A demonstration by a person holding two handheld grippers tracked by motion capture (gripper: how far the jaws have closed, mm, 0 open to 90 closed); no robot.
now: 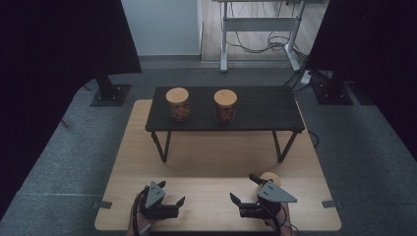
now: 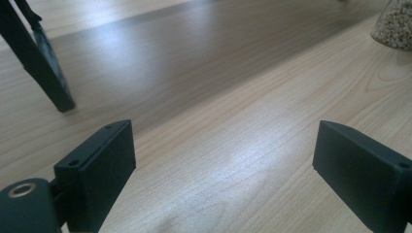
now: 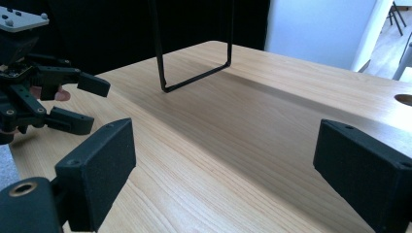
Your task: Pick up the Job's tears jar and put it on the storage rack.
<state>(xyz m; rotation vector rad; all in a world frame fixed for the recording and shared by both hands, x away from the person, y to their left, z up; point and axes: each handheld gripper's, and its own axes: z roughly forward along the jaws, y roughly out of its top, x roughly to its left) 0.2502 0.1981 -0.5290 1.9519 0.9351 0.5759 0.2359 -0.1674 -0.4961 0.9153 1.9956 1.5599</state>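
My right gripper (image 1: 244, 188) sits near the table's (image 1: 206, 162) front edge, jaws spread wide with nothing between them. Just beside its outer jaw stands a jar (image 1: 271, 177) with a wooden lid, half hidden behind the grey plate. That jar is the thing nearest my reach. My left gripper (image 1: 173, 192) hovers low over the wood, jaws also released and empty; from its view the jar (image 2: 396, 24) shows at the far edge as clear walls packed with pale grains, though I only catch its lower corner, so I am guessing at its shape.

I judge it to be glass or hard plastic: stiff, smooth and a bit slippery, and fairly heavy when full. It would break or spill if dropped. I would take it around the body below the lid, pads flat on opposite sides, not by the lid, which may lift off.

Two more jars (image 1: 177, 103) (image 1: 225, 105) stand on the black shelf (image 1: 260, 110), well apart from me.
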